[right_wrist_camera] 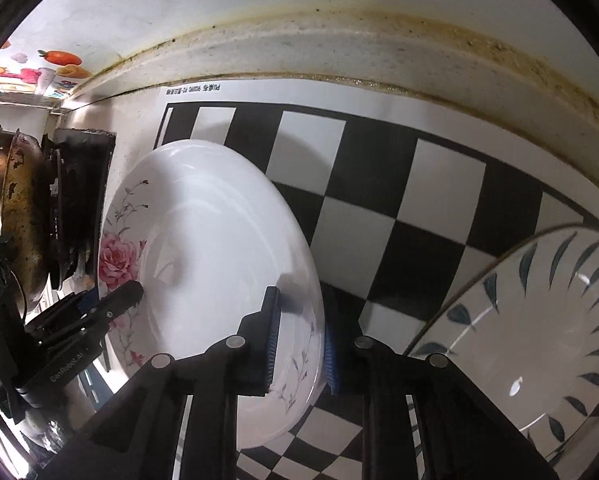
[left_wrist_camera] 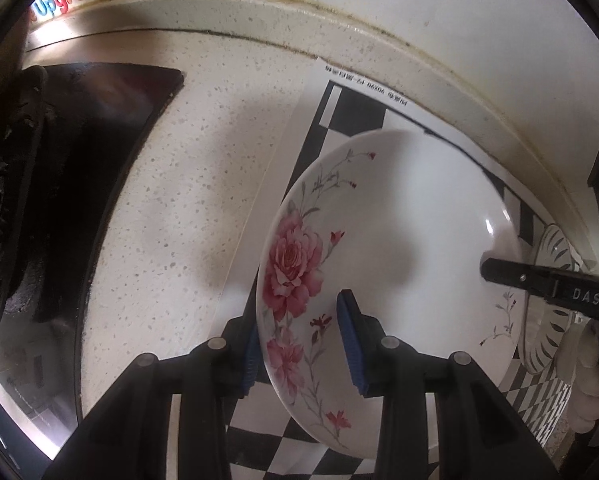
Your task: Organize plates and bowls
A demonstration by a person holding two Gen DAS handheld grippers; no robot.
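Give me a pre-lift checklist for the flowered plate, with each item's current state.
1. Left gripper closed on the flowered plate at its rose-side rim: ok.
2. Right gripper closed on the opposite rim, one pad inside, one beneath: ok.
3. Plate clear of the leaf-pattern bowl: ok in the right wrist view; a gap of checkered mat shows between them.
4. Plate empty: ok.
5. Plate lifted off the mat: cannot tell.
6. Space away from the stove and wall: ok; speckled counter separates plate and stove.
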